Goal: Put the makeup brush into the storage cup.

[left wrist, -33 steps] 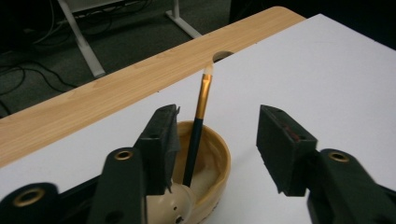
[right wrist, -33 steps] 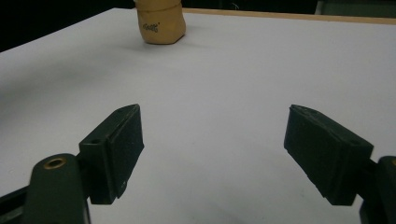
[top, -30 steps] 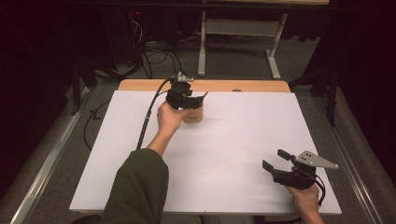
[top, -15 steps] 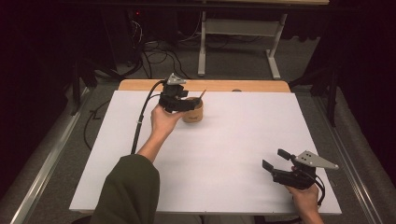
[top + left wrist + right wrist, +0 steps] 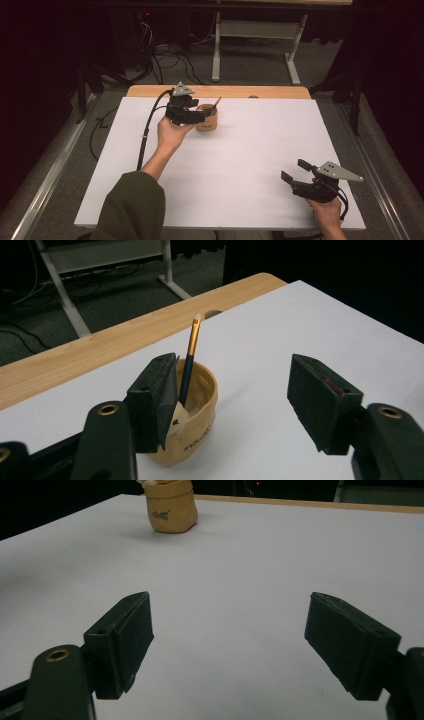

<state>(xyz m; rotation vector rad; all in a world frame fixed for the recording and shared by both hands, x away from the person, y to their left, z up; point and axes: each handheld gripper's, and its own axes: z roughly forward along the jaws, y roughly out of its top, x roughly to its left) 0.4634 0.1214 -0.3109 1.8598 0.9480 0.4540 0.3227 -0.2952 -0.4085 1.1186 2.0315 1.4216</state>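
A small tan cup [image 5: 207, 122] stands near the far edge of the white table top, with a dark-handled brush [image 5: 216, 103] leaning upright in it. My left gripper [image 5: 201, 115] hovers just left of the cup, jaws pointing at it. In the left gripper view the cup [image 5: 194, 407] and brush [image 5: 188, 362] sit partly behind the left jaw, and the left gripper [image 5: 235, 390] is open. Its jaws have just been opening, with nothing between them. My right gripper [image 5: 294, 171] rests open near the front right corner. In the right gripper view it [image 5: 227, 640] faces bare table, with the cup [image 5: 170, 511] far off.
The white sheet [image 5: 235, 165] covers the table, and a wooden strip [image 5: 260, 92] shows along its far edge. Beyond it are a desk frame [image 5: 255, 45] and cables on the floor. A black cable [image 5: 146, 135] trails from the left gripper along the forearm.
My left gripper has drawn back to the left, away from above the cup, and its jaws stand wider. The brush now stands free in the cup. The right gripper has not moved.
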